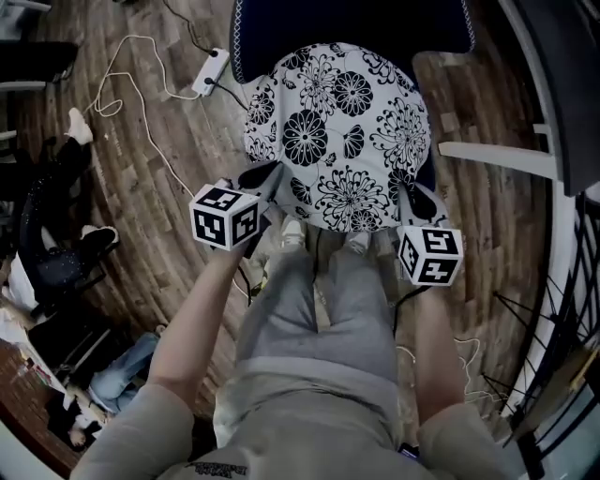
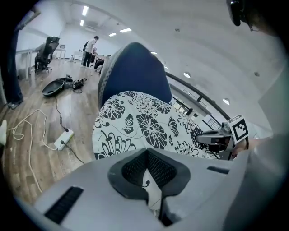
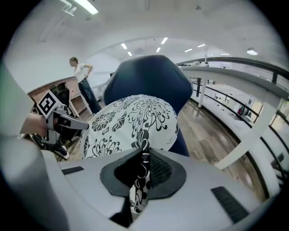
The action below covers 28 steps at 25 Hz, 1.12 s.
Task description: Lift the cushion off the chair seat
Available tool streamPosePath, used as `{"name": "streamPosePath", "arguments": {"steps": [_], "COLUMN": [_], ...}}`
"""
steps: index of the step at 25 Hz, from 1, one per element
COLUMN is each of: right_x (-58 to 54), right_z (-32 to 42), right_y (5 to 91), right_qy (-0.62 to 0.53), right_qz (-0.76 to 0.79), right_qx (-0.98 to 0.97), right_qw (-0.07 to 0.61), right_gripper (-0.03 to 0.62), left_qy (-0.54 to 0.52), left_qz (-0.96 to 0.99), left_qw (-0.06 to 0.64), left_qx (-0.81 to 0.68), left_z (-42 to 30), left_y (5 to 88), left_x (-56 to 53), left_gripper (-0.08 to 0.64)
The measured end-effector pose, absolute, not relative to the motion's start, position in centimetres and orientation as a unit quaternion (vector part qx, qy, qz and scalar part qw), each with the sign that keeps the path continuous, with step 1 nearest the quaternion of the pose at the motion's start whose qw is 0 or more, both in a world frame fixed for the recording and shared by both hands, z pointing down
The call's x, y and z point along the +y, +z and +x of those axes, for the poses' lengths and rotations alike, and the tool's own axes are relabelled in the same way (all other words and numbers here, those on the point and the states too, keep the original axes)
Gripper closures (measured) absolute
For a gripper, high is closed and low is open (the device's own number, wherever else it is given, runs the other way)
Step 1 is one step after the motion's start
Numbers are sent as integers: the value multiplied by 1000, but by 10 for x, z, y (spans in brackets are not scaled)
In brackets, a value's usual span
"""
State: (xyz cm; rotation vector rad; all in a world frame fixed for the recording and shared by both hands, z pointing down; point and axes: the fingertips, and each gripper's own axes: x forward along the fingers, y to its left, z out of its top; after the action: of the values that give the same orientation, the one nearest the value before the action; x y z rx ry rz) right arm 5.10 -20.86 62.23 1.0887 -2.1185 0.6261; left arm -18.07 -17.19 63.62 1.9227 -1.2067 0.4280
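The person is holding the black-and-white floral cushion [image 1: 337, 136] by its near edge, one gripper at each front corner. The left gripper [image 2: 149, 177] is pinching a thin fold of the printed fabric, its jaws pressed nearly together on the fold. The right gripper [image 3: 142, 178] is clamping a bunched strip of the same fabric, which is standing upright between its pads. The rest of the cushion is spreading away from both sets of jaws over the blue chair [image 1: 281, 28], its far edge lying against the backrest.
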Motion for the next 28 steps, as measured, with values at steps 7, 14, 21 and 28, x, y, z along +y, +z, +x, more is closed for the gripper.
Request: {"name": "streamPosePath", "arguments": {"steps": [7, 14, 21, 28], "right_x": [-197, -201, -202, -207], "right_z": [53, 41, 54, 49], "right_y": [752, 753, 742, 741], "right_qy": [305, 400, 371, 394], "right_qz": [397, 351, 362, 352], "right_qx": [-792, -768, -794, -783], "right_qw": [351, 355, 318, 326], "right_gripper": [568, 568, 568, 566], "left_qy": [177, 265, 273, 265], "left_qz": [736, 681, 711, 706], "left_qw": [467, 539, 493, 514], "left_qx": [-457, -419, -420, -409], "left_z": [-178, -185, -161, -163], "left_y": [765, 756, 735, 742], "left_x": [-163, -171, -177, -180], "left_gripper": [557, 557, 557, 557]}}
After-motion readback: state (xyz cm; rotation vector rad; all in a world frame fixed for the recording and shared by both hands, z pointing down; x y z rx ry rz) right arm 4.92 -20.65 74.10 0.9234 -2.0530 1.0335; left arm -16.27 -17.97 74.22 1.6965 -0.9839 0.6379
